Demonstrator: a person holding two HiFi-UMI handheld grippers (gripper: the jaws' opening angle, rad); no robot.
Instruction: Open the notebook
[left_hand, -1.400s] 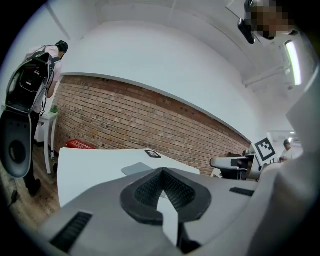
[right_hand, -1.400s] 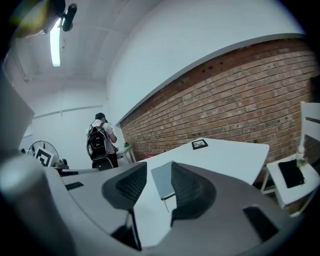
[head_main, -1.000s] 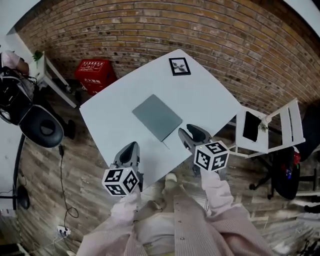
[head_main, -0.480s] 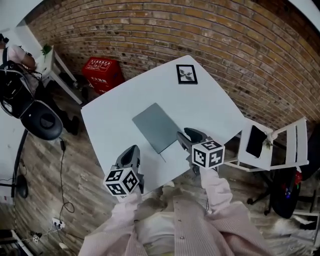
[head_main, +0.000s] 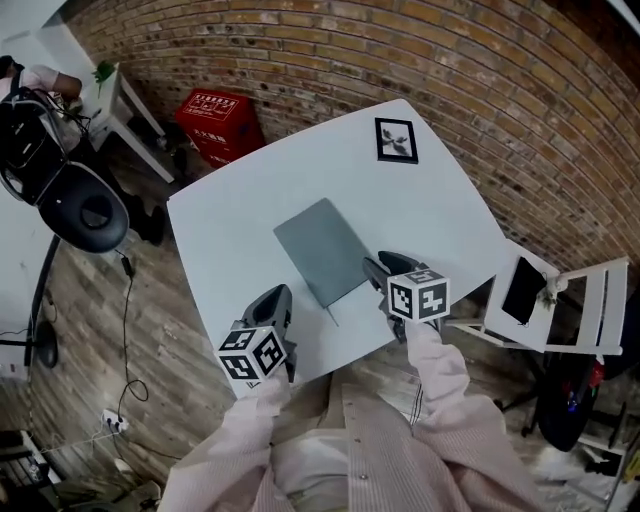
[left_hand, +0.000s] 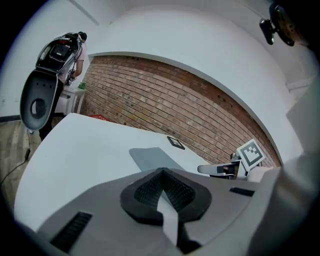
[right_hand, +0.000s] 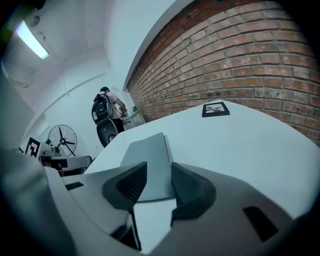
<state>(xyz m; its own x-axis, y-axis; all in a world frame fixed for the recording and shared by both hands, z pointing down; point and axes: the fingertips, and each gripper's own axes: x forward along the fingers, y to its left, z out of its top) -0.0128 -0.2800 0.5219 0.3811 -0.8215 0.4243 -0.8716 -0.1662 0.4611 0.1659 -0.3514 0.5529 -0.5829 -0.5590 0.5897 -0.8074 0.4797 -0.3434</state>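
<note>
A closed grey notebook (head_main: 322, 250) lies flat in the middle of the white table (head_main: 230, 225). My left gripper (head_main: 278, 294) hovers over the table's near edge, a little short of the notebook's near-left side. In the left gripper view its jaws (left_hand: 161, 171) meet at the tips with nothing in them, and the notebook (left_hand: 149, 157) lies ahead. My right gripper (head_main: 376, 264) sits just right of the notebook's near corner. The right gripper view shows it (right_hand: 159, 172) with a narrow gap between the jaws and the notebook (right_hand: 146, 159) just beyond their tips, untouched.
A small framed picture (head_main: 396, 140) lies at the table's far corner. A red crate (head_main: 220, 115) stands by the brick wall, a black office chair (head_main: 85, 210) is at left, and a white folding chair (head_main: 565, 290) with a dark device on it is at right.
The head view has swung a little. Both grippers have edged slightly closer to the notebook, which has stayed closed and in place.
</note>
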